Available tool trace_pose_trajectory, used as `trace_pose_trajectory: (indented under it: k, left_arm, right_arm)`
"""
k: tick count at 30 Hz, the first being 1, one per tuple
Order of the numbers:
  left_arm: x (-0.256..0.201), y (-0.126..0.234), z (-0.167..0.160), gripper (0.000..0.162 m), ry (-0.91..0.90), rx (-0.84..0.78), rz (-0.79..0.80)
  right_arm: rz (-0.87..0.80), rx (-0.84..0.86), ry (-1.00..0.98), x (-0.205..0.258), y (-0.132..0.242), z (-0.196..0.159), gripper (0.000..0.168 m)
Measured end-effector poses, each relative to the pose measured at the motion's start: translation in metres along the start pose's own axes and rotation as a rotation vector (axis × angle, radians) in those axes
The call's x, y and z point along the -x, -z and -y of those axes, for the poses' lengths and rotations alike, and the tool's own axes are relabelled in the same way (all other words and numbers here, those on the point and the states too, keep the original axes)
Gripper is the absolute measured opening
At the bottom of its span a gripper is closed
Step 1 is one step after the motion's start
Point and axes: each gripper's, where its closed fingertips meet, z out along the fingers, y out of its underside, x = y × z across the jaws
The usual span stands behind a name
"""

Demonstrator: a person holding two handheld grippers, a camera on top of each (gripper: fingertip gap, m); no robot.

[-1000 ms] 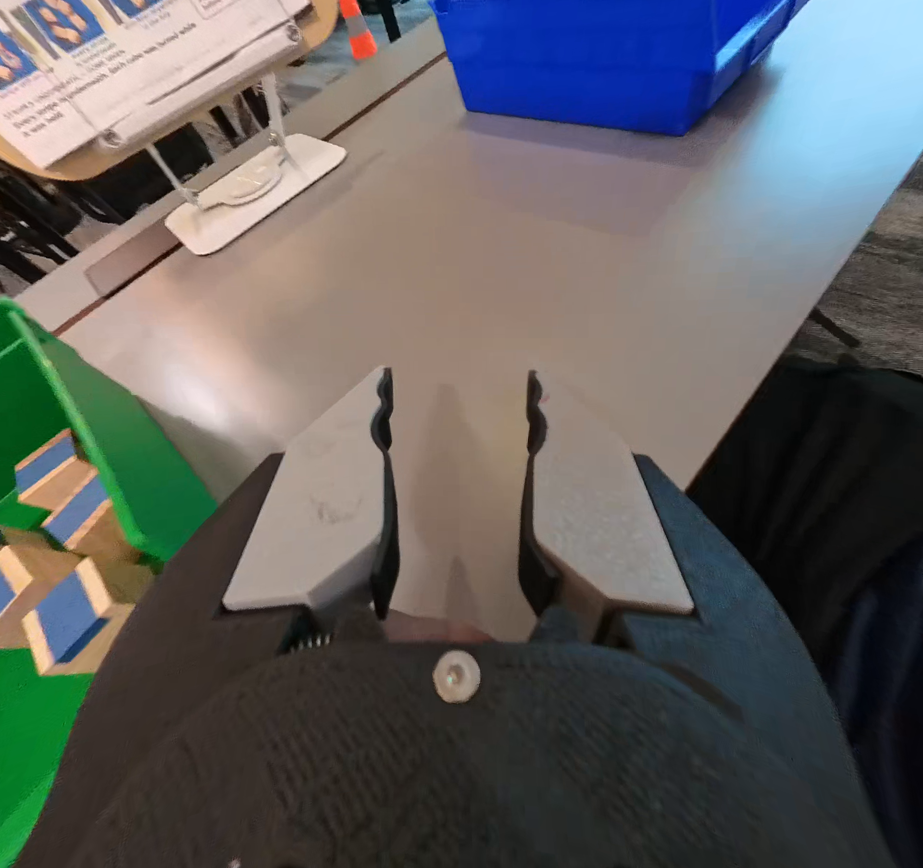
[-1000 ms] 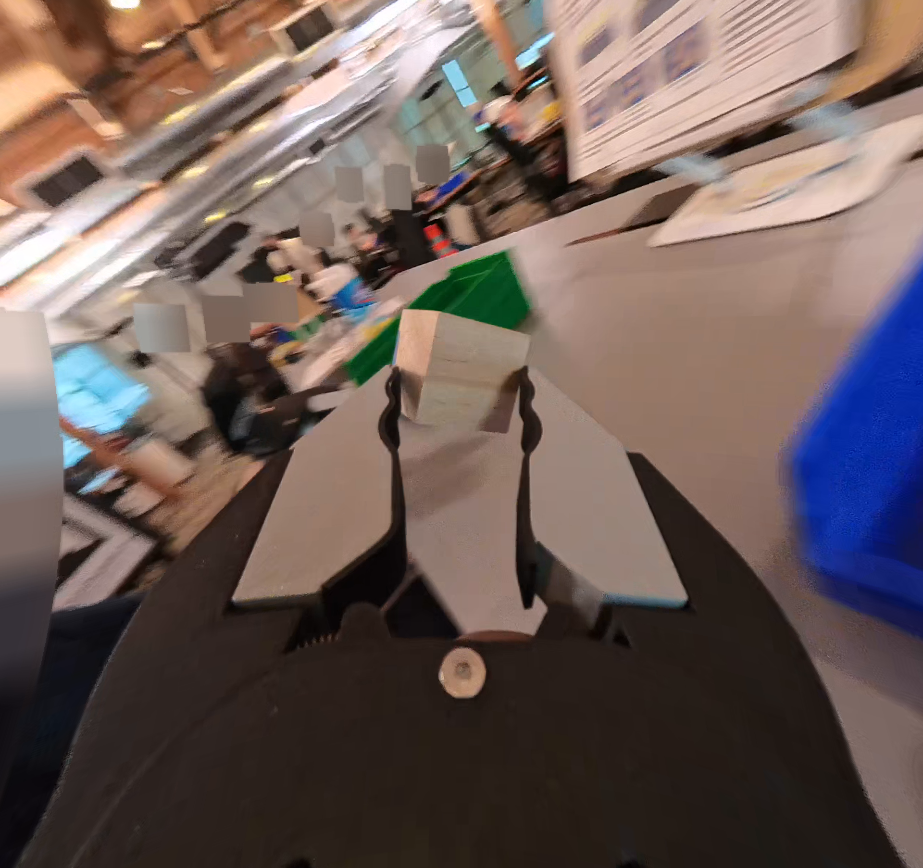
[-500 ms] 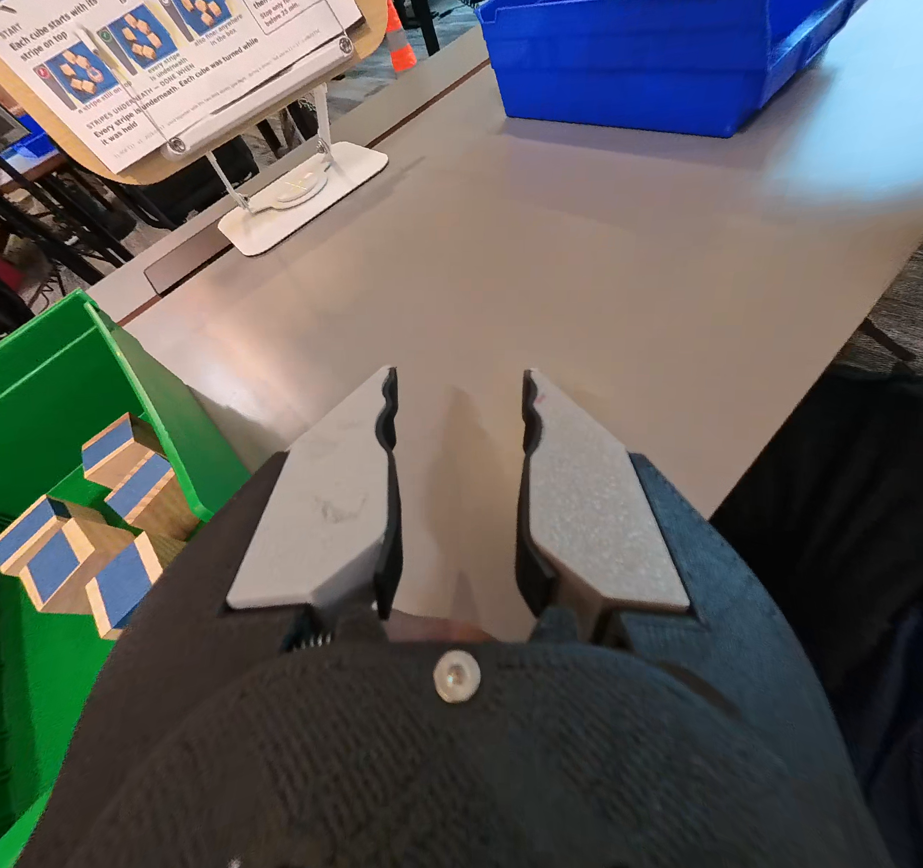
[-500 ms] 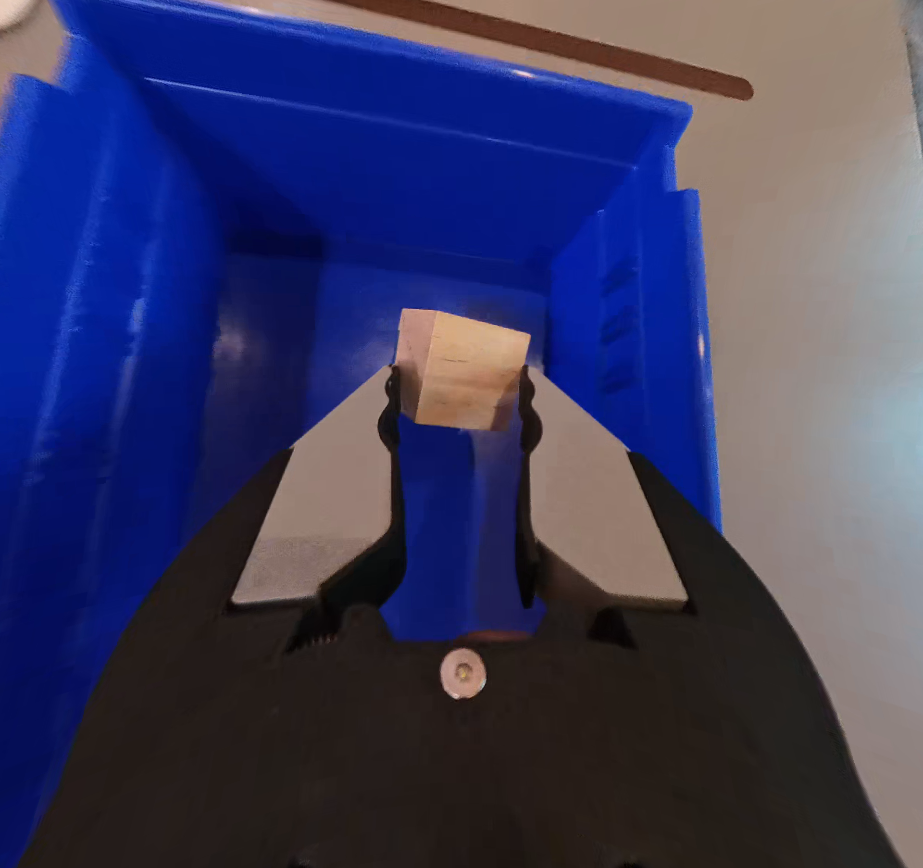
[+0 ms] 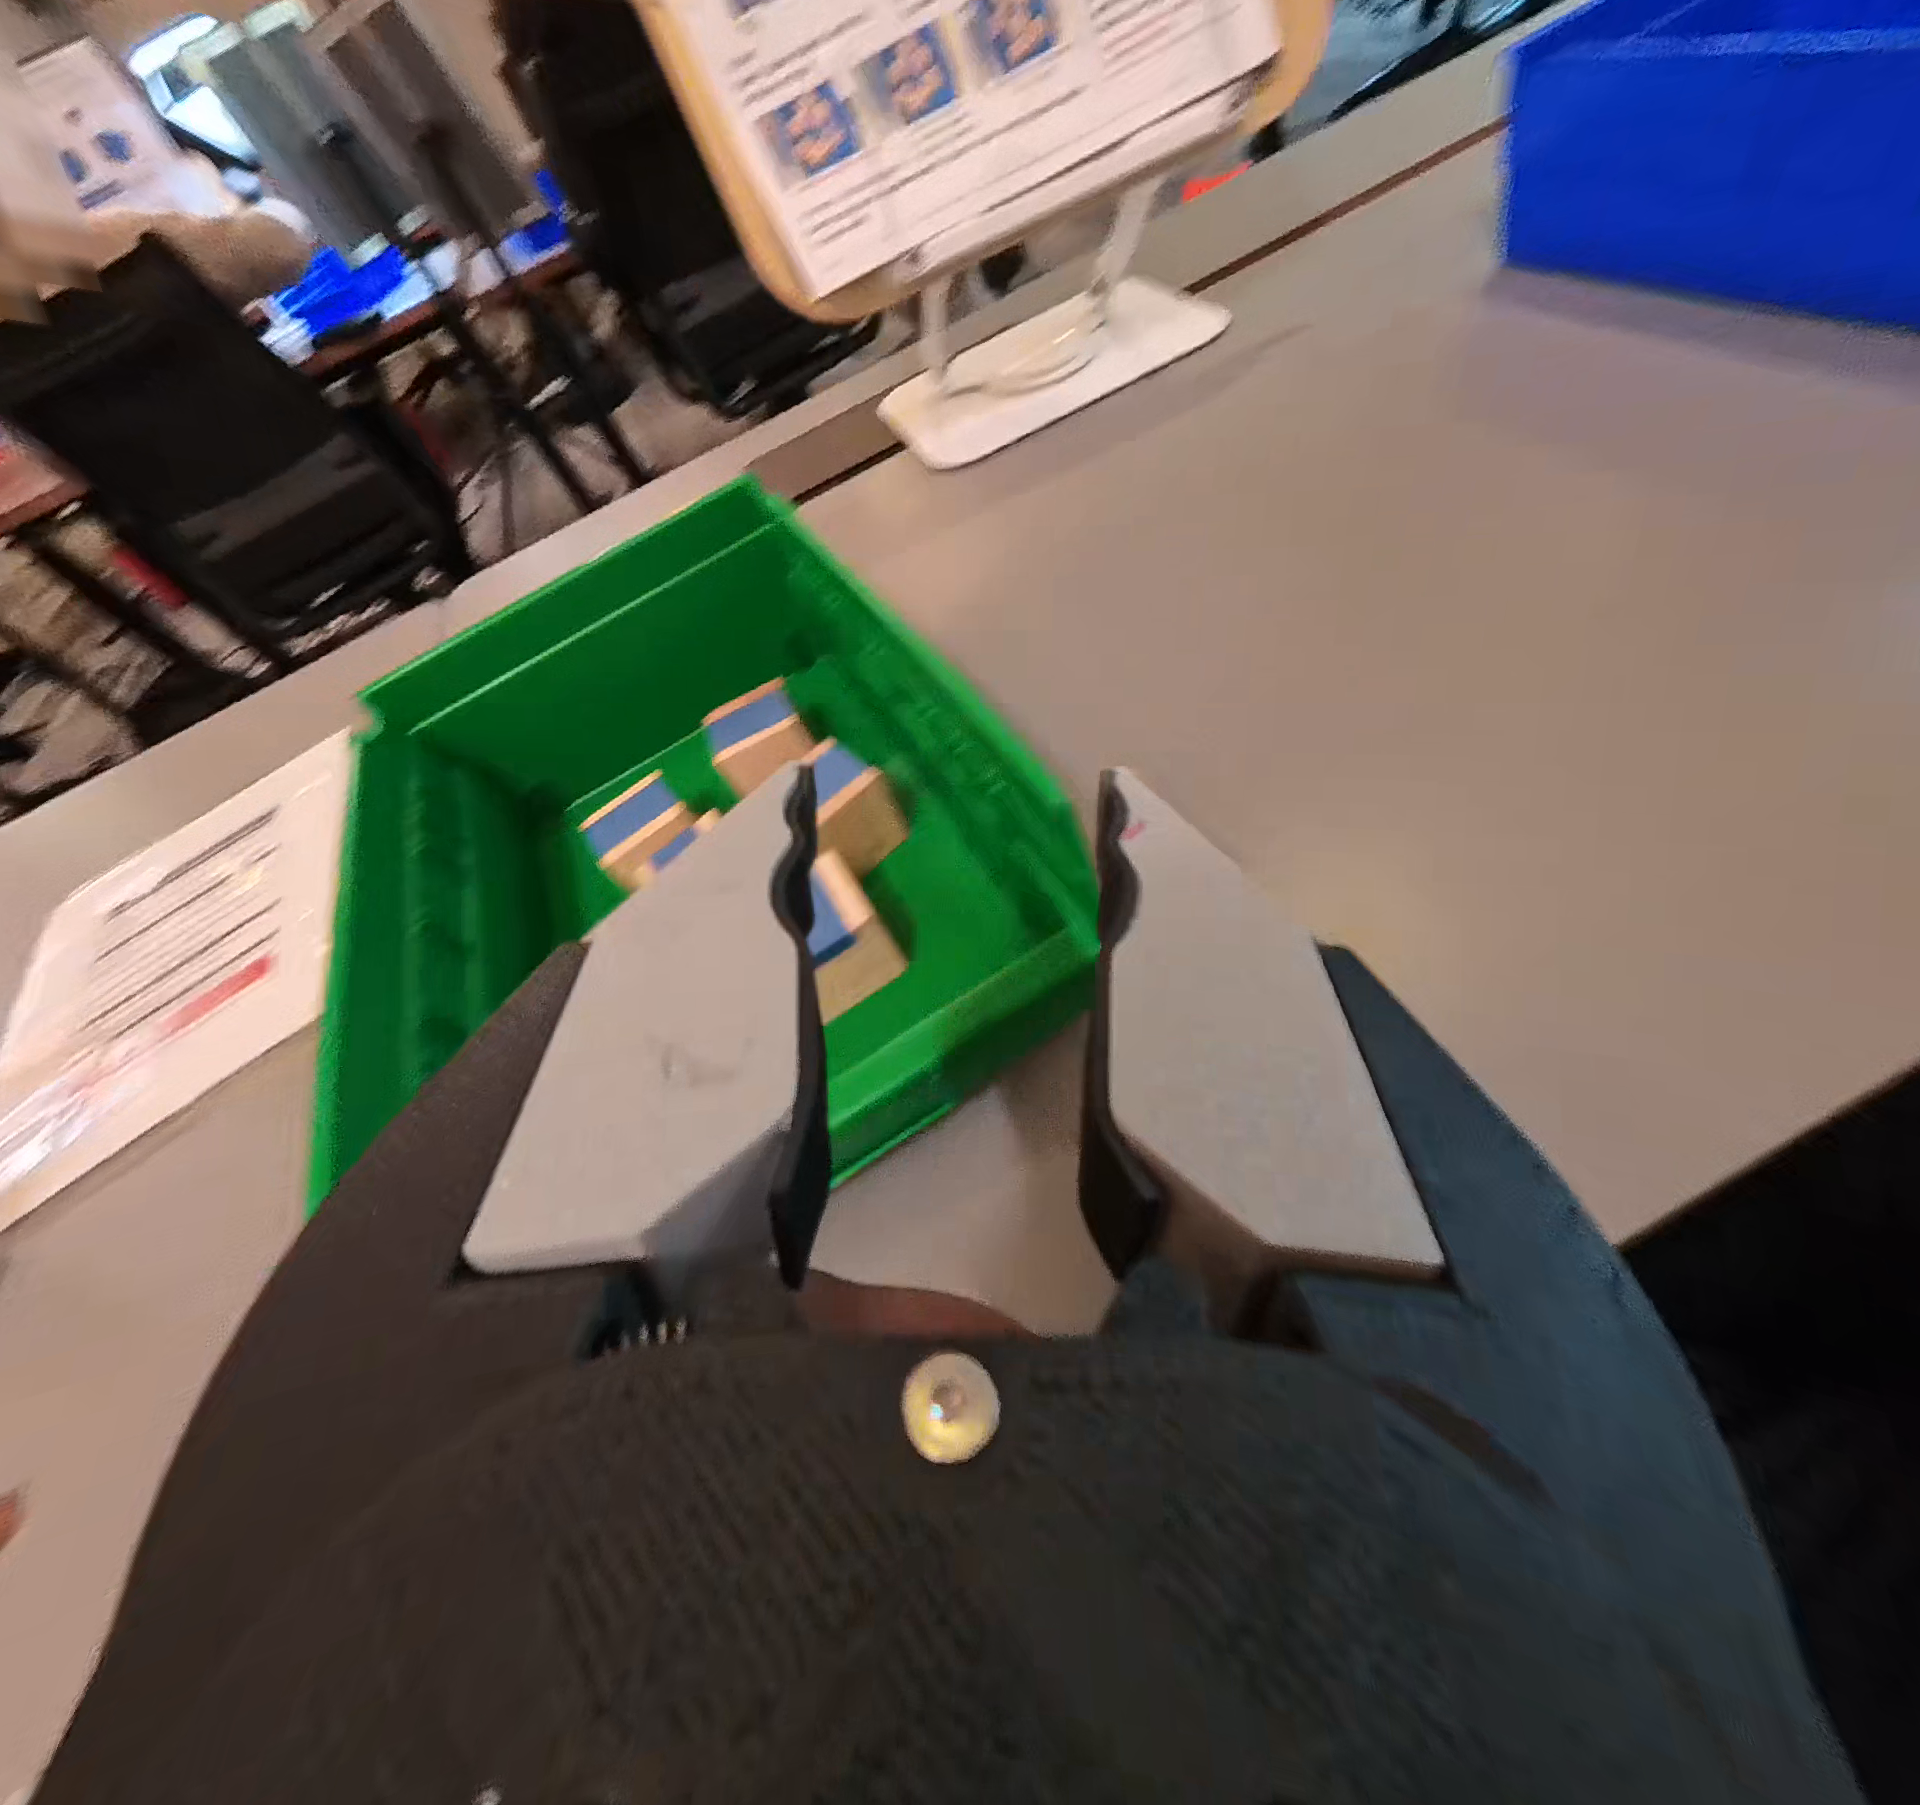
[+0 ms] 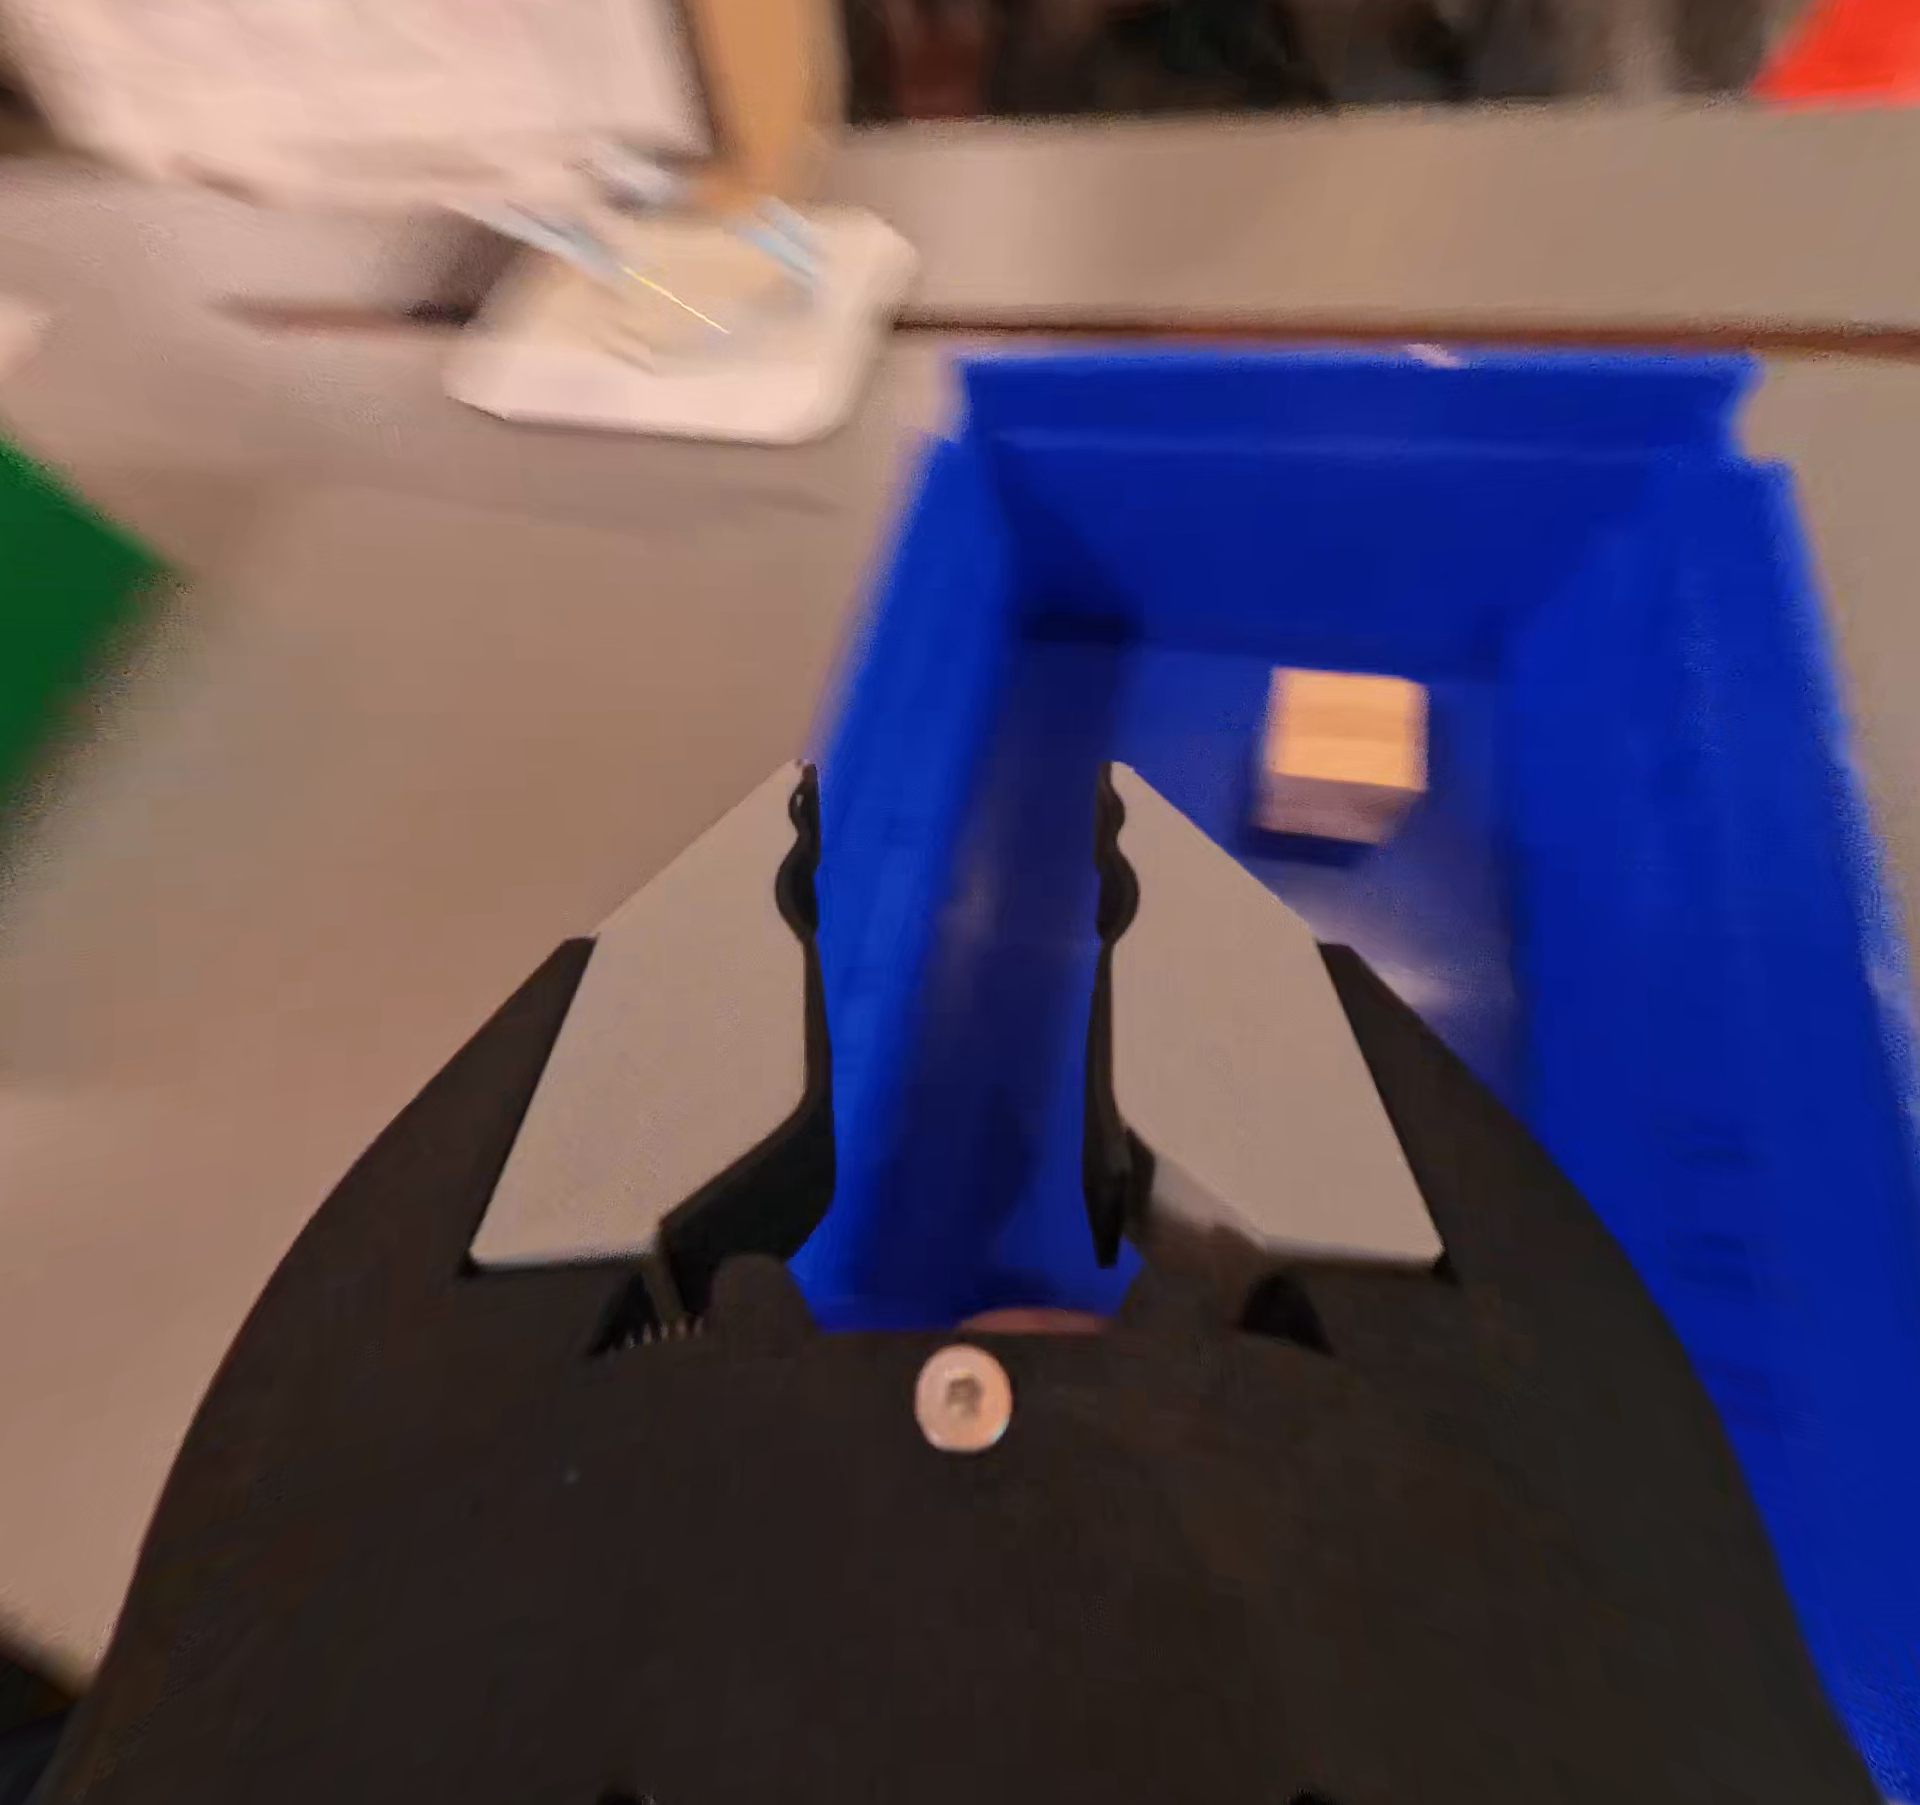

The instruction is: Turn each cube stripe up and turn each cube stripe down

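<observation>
In the left wrist view, several wooden cubes [image 5: 758,737] with blue stripes facing up lie in a green bin [image 5: 582,675]. My left gripper [image 5: 951,799] is open and empty, held above the bin's near right corner. In the right wrist view, one plain wooden cube [image 6: 1340,768] with no stripe showing rests on the floor of a blue bin [image 6: 1662,716]. My right gripper [image 6: 956,799] is open and empty, above the blue bin's left wall, apart from that cube. The view is blurred.
A sheet of instructions on a white stand [image 5: 1049,373] is at the table's back edge, between the bins; it also shows in the right wrist view [image 6: 686,353]. A printed paper [image 5: 156,955] lies left of the green bin. The blue bin [image 5: 1714,124] is at far right. Chairs stand beyond the table.
My right gripper let go of the cube, which now rests in the blue bin, and drew back. My left gripper swung left until it was over the green bin.
</observation>
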Motion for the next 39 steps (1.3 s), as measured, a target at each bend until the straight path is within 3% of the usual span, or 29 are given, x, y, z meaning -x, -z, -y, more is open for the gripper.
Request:
trace_pose_trajectory:
  k: [1,5,9,13,16,18,23,26,29,32,36,39]
  left_arm:
    - [0.013,0.002,-0.009,0.054,0.002,0.03,0.035]
    - [0.033,-0.001,-0.038,0.06,0.082,0.125,0.045]
    - [0.043,-0.03,-0.049,0.061,0.148,0.193,0.057]
    - [0.056,-0.071,-0.074,0.064,0.268,0.424,0.012]
    - [0.056,-0.09,-0.087,0.064,0.333,0.553,-0.009]
    - [0.061,-0.098,-0.096,0.064,0.327,0.599,0.036]
    - [0.056,-0.107,-0.14,0.058,0.234,0.787,0.083]
    - [0.061,-0.109,-0.136,0.051,0.131,0.762,0.115]
    - [0.071,-0.107,-0.101,0.05,0.067,0.588,0.17]
    - [0.055,-0.087,-0.027,0.05,0.018,0.247,0.113]
    - [-0.036,-0.028,0.076,0.049,-0.187,-0.288,-0.149]
    - [-0.106,0.01,0.107,0.049,-0.313,-0.49,-0.288]
  right_arm:
    - [0.091,-0.093,-0.003,0.027,0.025,0.006,0.051]
    - [0.305,-0.286,0.03,0.103,0.099,0.003,0.052]
    - [0.514,-0.243,0.044,0.16,0.132,-0.019,0.06]
    - [0.528,-0.263,0.062,0.175,0.142,-0.03,0.059]
    - [0.663,-0.229,0.01,0.197,0.154,-0.036,0.062]
    - [0.734,-0.23,0.039,0.21,0.168,-0.036,0.063]
    - [0.651,-0.286,0.095,0.197,0.175,-0.032,0.062]
    - [0.664,-0.303,0.051,0.184,0.181,-0.029,0.062]
    - [0.687,-0.333,0.0,0.176,0.187,-0.026,0.061]
    - [0.751,-0.279,-0.011,0.185,0.184,-0.033,0.062]
    - [0.92,-0.198,0.003,0.227,0.177,-0.047,0.062]
    - [1.145,-0.089,-0.071,0.273,0.17,-0.064,0.065]
